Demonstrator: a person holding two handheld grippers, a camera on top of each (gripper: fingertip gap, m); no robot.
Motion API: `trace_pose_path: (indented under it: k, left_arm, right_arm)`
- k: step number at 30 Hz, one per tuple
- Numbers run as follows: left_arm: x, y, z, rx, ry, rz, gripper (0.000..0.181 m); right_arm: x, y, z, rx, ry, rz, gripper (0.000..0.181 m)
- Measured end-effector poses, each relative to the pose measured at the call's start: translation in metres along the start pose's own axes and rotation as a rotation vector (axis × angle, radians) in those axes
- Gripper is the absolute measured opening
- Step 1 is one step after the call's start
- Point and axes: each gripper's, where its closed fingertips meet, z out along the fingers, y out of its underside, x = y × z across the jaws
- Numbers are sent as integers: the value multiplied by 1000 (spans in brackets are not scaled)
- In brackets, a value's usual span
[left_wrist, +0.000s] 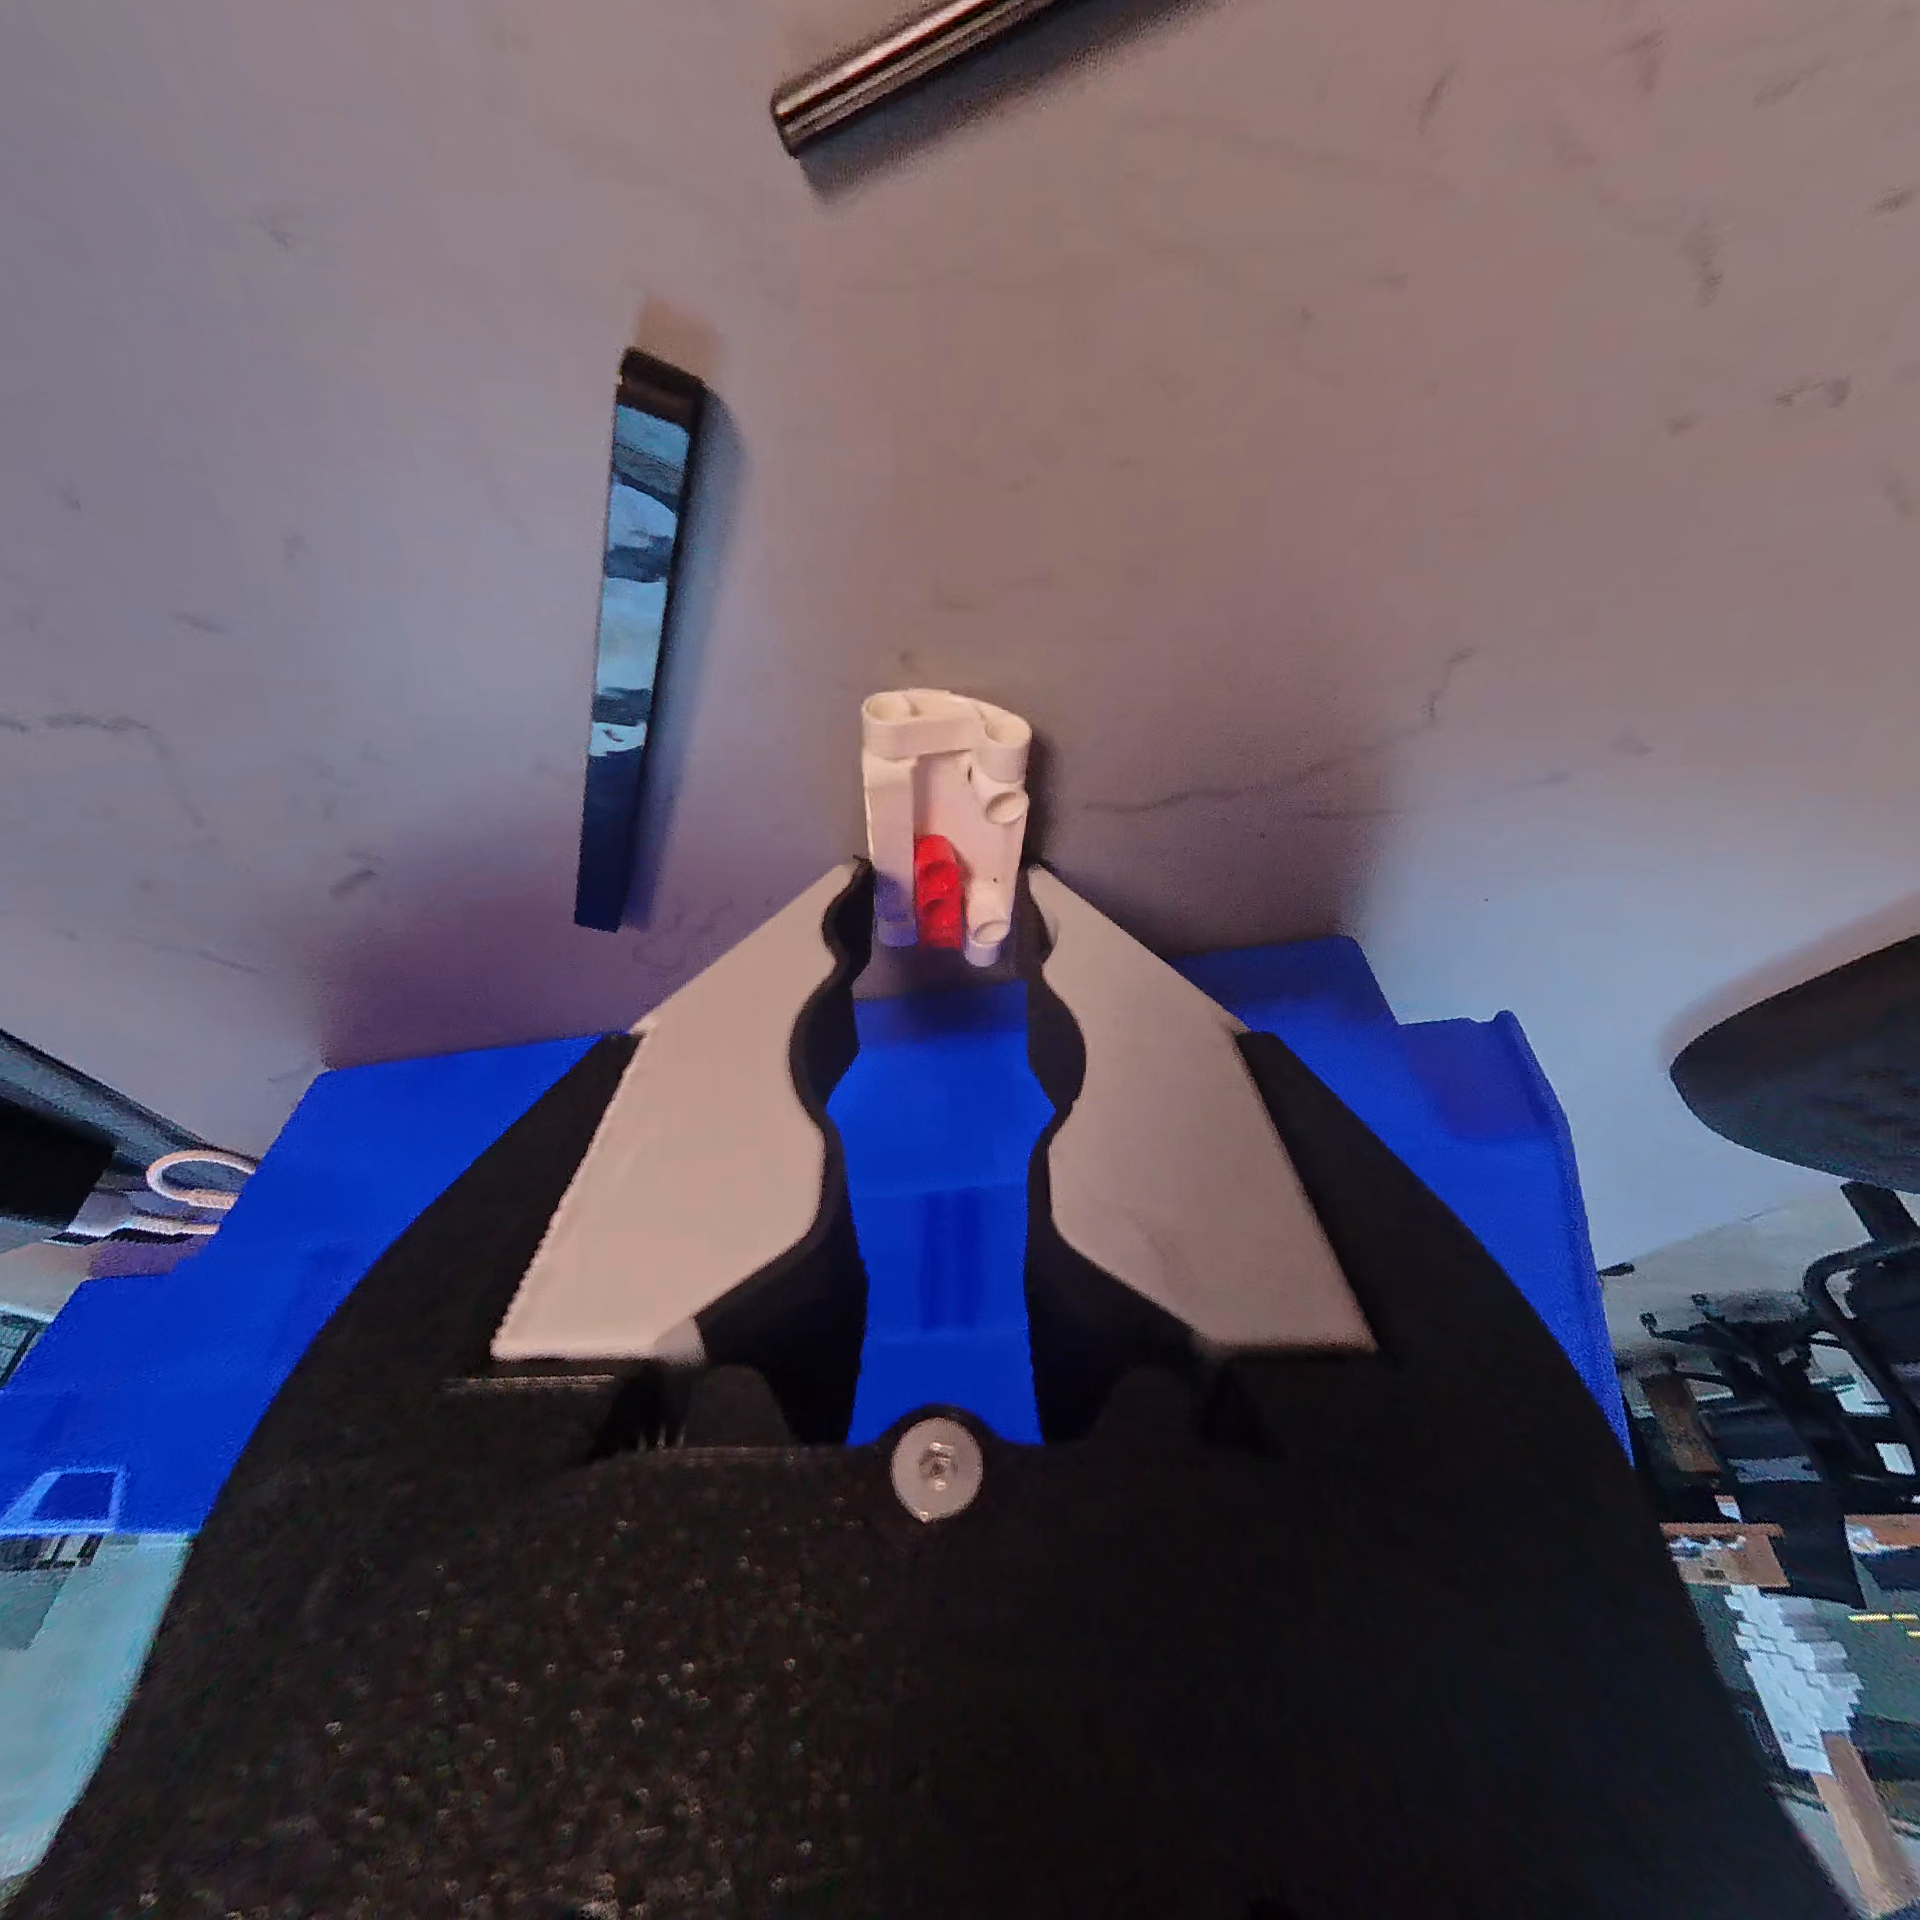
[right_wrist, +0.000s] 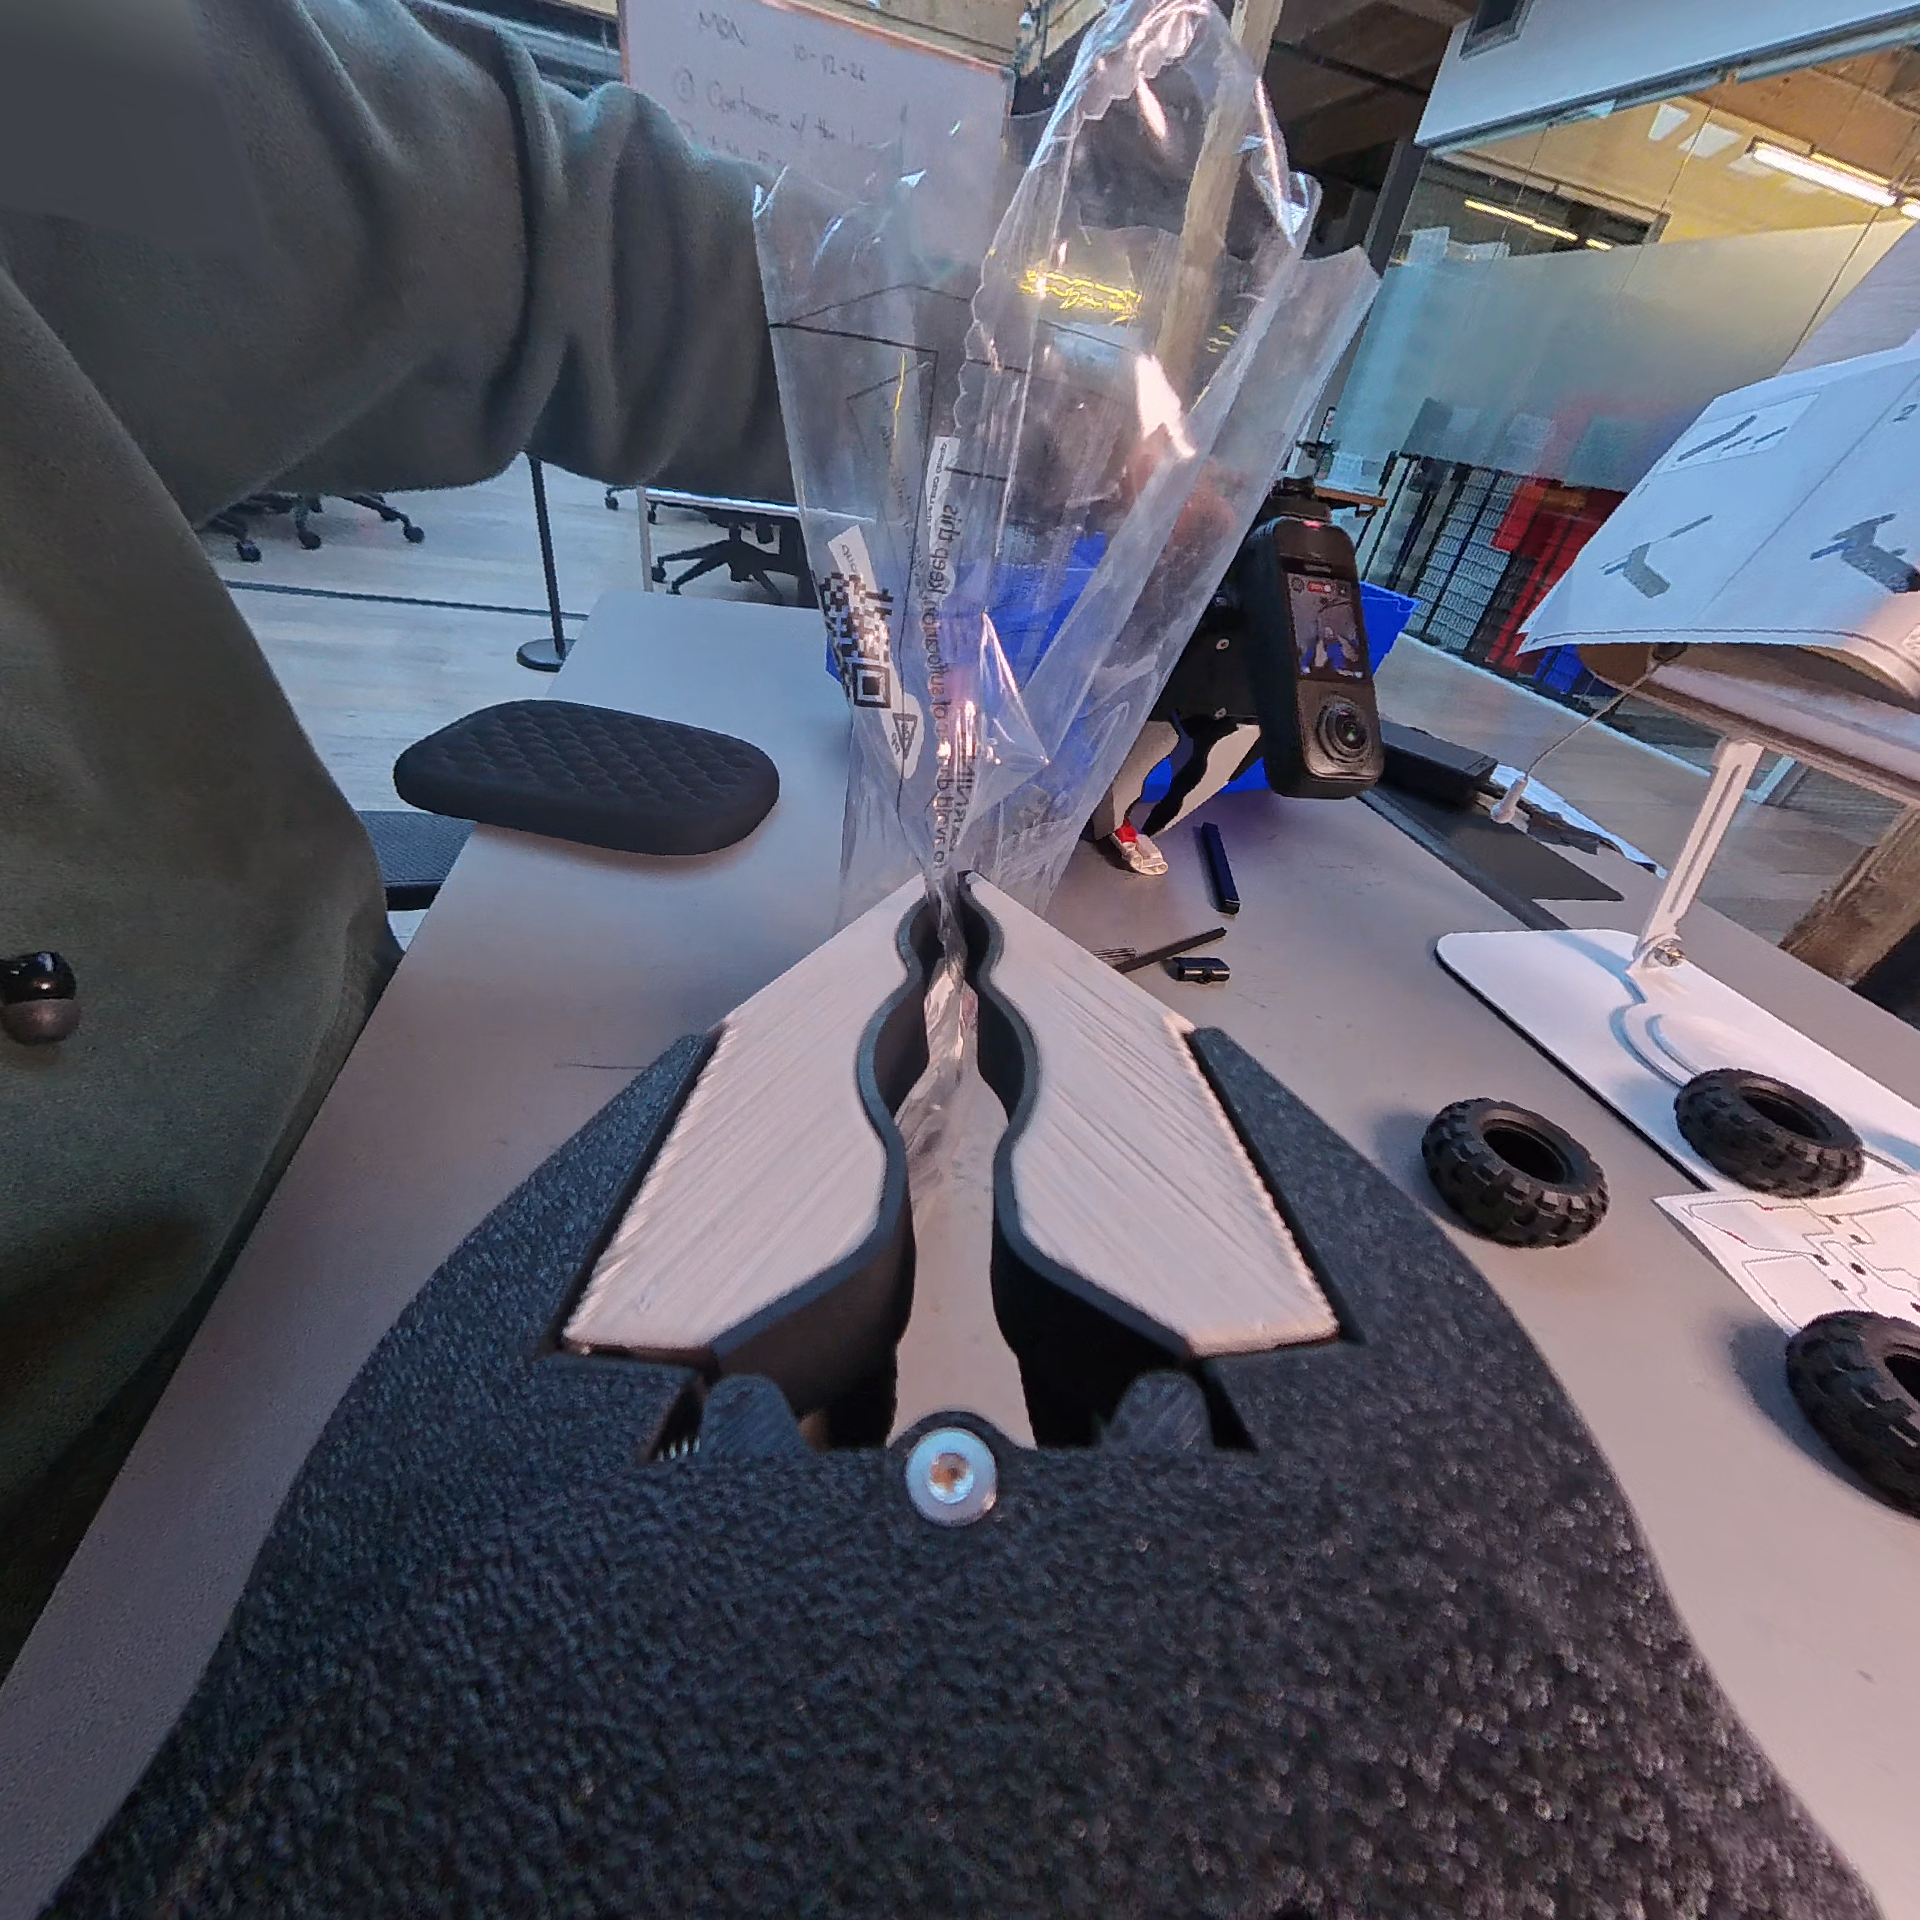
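In the left wrist view, the left gripper (left_wrist: 940, 894) has its fingers (left_wrist: 727, 1049) closed on one small white brick piece (left_wrist: 940, 774) with one red bit (left_wrist: 938, 891) stuck in it. The piece is right at the tips, over the grey table (left_wrist: 1351, 520). One long dark flat bar (left_wrist: 636, 644) lies to its left. One blue bin (left_wrist: 1455, 1122) sits below.

In the right wrist view, the right gripper (right_wrist: 948, 888) has its fingers (right_wrist: 1132, 1132) pinched shut on one clear plastic bag (right_wrist: 997, 436). The bag stands up from the tips. Three black toy tyres (right_wrist: 1512, 1172) lie on the table (right_wrist: 582, 997) at the right.
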Motion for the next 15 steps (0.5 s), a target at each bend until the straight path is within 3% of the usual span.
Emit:
trace_pose_path:
  k: [3, 5, 11, 15]
  left_arm:
    - [3, 6, -8, -21, 10, 5, 26]
    - [4, 9, -32, 1, -8, 2, 25]
    - [19, 12, -162, 65, -162, 55, 25]
    - [63, -17, -252, 143, -239, 177, 25]
  right_arm:
    - [1, 0, 0, -2, 4, -2, 0]
    - [1, 0, 0, 0, 2, 3, 0]
    - [1, 1, 2, 0, -3, 12, 0]
    - [0, 1, 3, -2, -3, 6, 0]
